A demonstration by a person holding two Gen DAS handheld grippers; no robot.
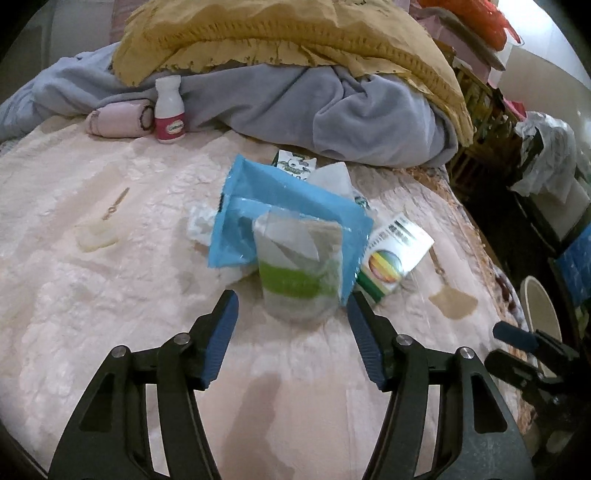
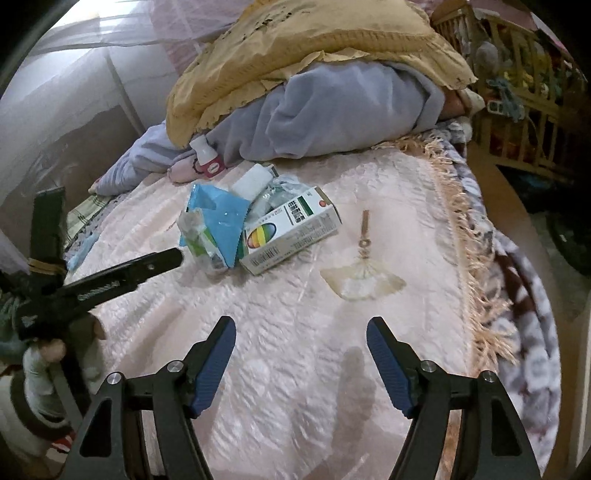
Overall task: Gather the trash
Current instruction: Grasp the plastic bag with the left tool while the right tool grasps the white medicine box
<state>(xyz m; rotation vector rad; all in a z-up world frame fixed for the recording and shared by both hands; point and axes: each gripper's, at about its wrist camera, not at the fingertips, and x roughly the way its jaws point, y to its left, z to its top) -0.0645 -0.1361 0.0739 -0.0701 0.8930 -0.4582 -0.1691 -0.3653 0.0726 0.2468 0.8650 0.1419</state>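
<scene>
A heap of trash lies on the pink bedspread (image 1: 92,295): a blue plastic packet (image 1: 288,206), a clear wrapper with a green band (image 1: 299,273) in front of it, a white carton with a rainbow disc (image 1: 391,254) to its right, and crumpled tissue (image 1: 201,223). My left gripper (image 1: 291,306) is open, its fingers on either side of the green-banded wrapper's near end, not pressing it. In the right wrist view the heap sits at middle left: blue packet (image 2: 218,214), carton (image 2: 291,229). My right gripper (image 2: 301,332) is open over bare bedspread, well short of the carton.
A white bottle with a red label (image 1: 169,110) stands against a grey blanket (image 1: 332,110) under a yellow cover (image 1: 288,33). A small pale fan (image 2: 364,280) lies right of the carton. The bed's fringed edge (image 2: 476,258) runs down the right. A wooden crib (image 2: 517,110) stands beyond.
</scene>
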